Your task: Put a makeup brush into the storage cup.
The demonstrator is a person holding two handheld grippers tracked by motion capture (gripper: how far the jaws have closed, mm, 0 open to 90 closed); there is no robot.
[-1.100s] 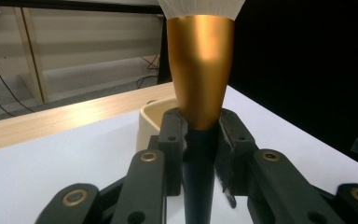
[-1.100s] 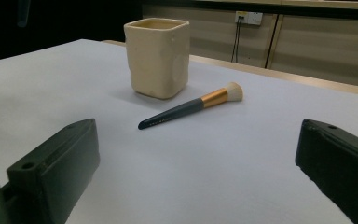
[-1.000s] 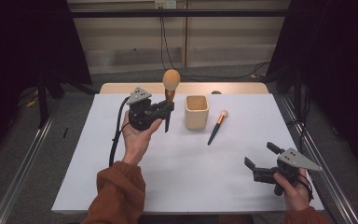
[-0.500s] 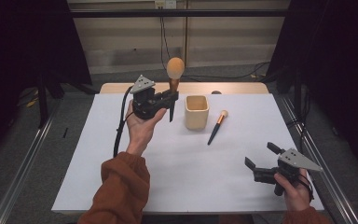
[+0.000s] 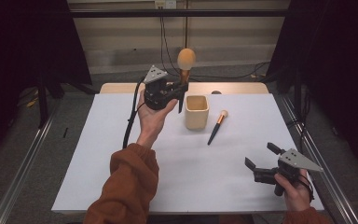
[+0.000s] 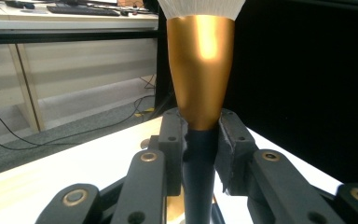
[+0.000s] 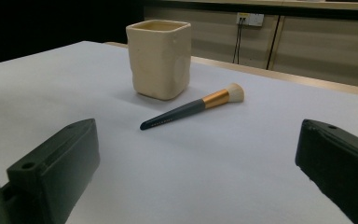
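No word, number or sign can be read anywhere in these pictures. The one trace of print is a short line of pale lettering along the dark handle of the small brush (image 7: 193, 109) lying on the white table just right of the cream cup; in the right gripper view it shows as a faint blurred strip near the handle's tip, too small to make out, and from the high view the same brush (image 5: 217, 126) shows no print.
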